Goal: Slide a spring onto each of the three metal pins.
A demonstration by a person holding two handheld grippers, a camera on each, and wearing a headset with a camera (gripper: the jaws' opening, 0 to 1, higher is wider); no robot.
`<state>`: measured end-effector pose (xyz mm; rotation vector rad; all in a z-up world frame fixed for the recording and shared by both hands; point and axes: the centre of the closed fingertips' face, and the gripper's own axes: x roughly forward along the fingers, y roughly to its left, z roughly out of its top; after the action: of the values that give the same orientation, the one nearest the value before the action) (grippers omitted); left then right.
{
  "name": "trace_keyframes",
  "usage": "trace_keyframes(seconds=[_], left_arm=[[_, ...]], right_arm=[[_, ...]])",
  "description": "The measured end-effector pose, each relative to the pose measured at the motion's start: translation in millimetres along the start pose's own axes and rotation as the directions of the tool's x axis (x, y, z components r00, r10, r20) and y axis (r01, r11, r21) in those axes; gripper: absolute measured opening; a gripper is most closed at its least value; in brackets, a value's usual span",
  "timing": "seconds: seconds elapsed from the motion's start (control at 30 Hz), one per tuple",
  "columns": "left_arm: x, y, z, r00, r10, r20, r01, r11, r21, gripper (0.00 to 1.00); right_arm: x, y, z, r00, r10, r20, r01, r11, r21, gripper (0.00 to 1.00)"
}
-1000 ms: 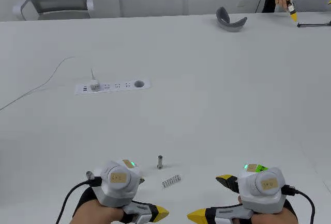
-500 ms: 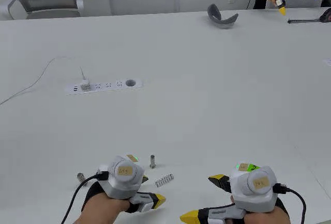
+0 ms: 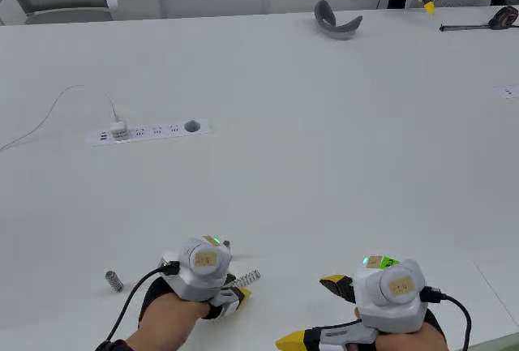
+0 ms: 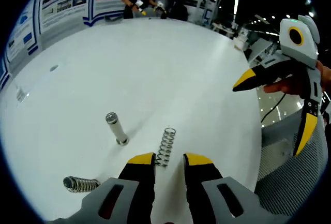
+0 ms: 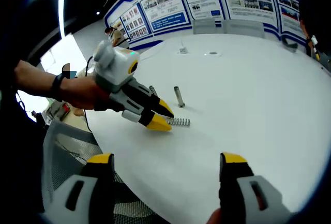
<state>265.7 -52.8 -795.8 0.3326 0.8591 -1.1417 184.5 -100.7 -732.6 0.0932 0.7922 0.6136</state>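
Your white table (image 3: 324, 140) carries a white power strip (image 3: 150, 131), lying flat toward the left side. A white plug (image 3: 119, 130) sits in the strip's left end, and a thin cable (image 3: 49, 116) curls away from it to the left. Well beyond the strip and off to its right, near the far edge, rests a grey curved band (image 3: 336, 23). On your side of the strip, close to the front edge, a bare spring (image 4: 166, 144) lies on its side. Just beside it, on the side toward the strip, a metal pin (image 4: 116, 128) stands upright. Left of these, roughly in line with the strip's plug end, a second pin (image 3: 113, 281) lies flat with coils around it.
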Motion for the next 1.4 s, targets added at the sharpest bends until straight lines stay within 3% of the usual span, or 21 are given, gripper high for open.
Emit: trace_keyframes(seconds=[0.23,0.43,0.93,1.1,1.23,1.4], left_arm=[[3.7,4.0,-1.1,0.9996,0.027,-0.006,-0.027,1.000,-0.008,0.17],[2.3,4.8,-4.7,0.9989,0.043,-0.017,-0.043,0.998,0.042,0.11],[-25.8,-4.6,-21.6,0.9996,0.026,-0.009,-0.026,0.999,0.026,0.11],[-36.2,-2.1,-31.3,0.9994,0.030,-0.015,-0.029,0.999,0.026,0.11],[-46.4,-0.9,-37.4,0.9996,0.029,-0.007,-0.029,0.999,-0.037,0.11],[-58.8,-0.3,-45.0,0.9993,0.037,0.009,-0.036,0.997,-0.075,0.11]], right_arm=[[-1.4,0.1,-4.5,1.0000,-0.003,0.000,0.003,1.000,0.017,0.85],[-0.9,1.0,-5.2,1.0000,-0.002,0.001,0.002,1.000,0.025,0.85],[6.4,8.2,0.6,0.9997,0.021,0.013,-0.022,0.999,0.031,0.84],[8.0,12.6,1.1,0.9994,0.031,0.014,-0.031,0.999,0.029,0.84],[7.9,14.4,2.0,0.9993,0.034,0.016,-0.035,0.999,0.029,0.84],[8.6,17.1,2.2,0.9988,0.045,0.022,-0.046,0.998,0.040,0.83]])
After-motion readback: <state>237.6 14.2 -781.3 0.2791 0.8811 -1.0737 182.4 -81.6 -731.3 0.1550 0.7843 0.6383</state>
